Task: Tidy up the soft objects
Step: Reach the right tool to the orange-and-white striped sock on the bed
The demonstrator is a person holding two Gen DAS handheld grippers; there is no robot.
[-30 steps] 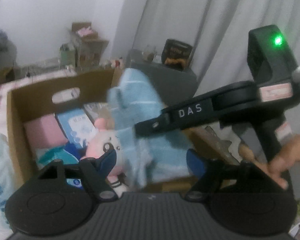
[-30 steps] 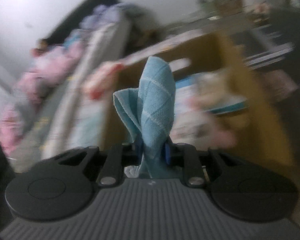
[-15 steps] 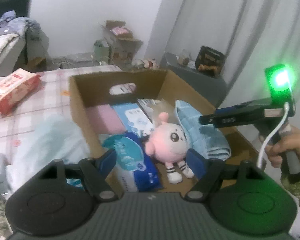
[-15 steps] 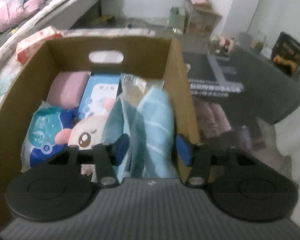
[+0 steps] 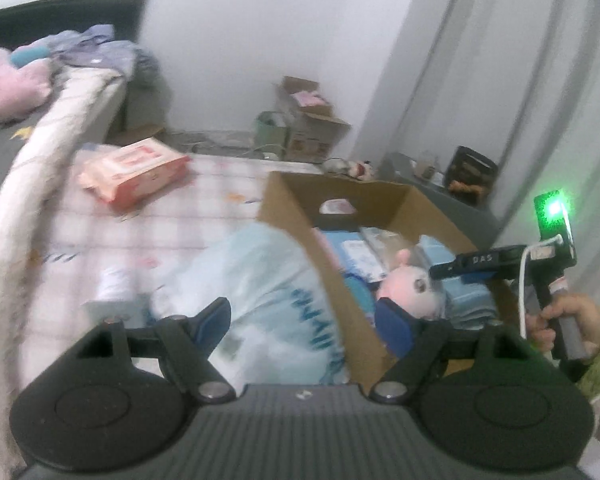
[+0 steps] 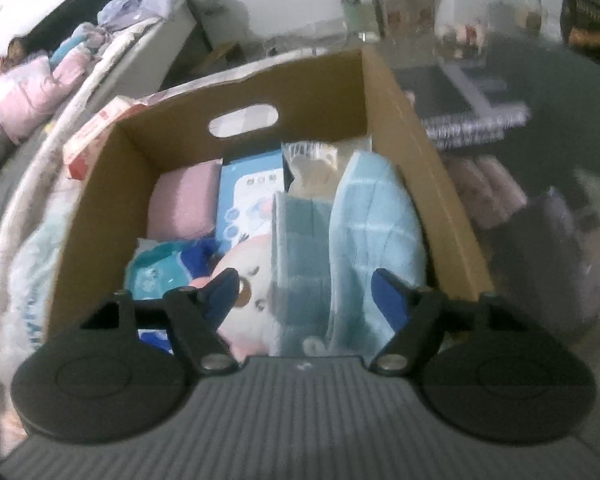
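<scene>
A cardboard box (image 6: 416,132) (image 5: 292,208) stands on a checked bed cover. In it lie a folded light-blue towel (image 6: 376,216), a pink plush toy (image 6: 248,288) (image 5: 408,284), a pink pad (image 6: 184,204), a blue carton (image 6: 248,196) and a teal wipes pack (image 6: 160,272). My right gripper (image 6: 304,292) is open and empty above the box's near end, over the towel. My left gripper (image 5: 308,316) is open and empty over a pale blue soft pack (image 5: 268,280) left of the box. The right gripper also shows in the left wrist view (image 5: 452,270).
A red-and-white wipes pack (image 5: 132,172) lies on the bed cover (image 5: 180,220) behind the soft pack. A small white object (image 5: 112,284) sits left of it. A dark side table (image 6: 540,88) stands right of the box. Bedding lies at the left.
My right gripper opened and let go of the blue towel, which now lies in the box. My left gripper swung left, from over the box to over the pale blue pack.
</scene>
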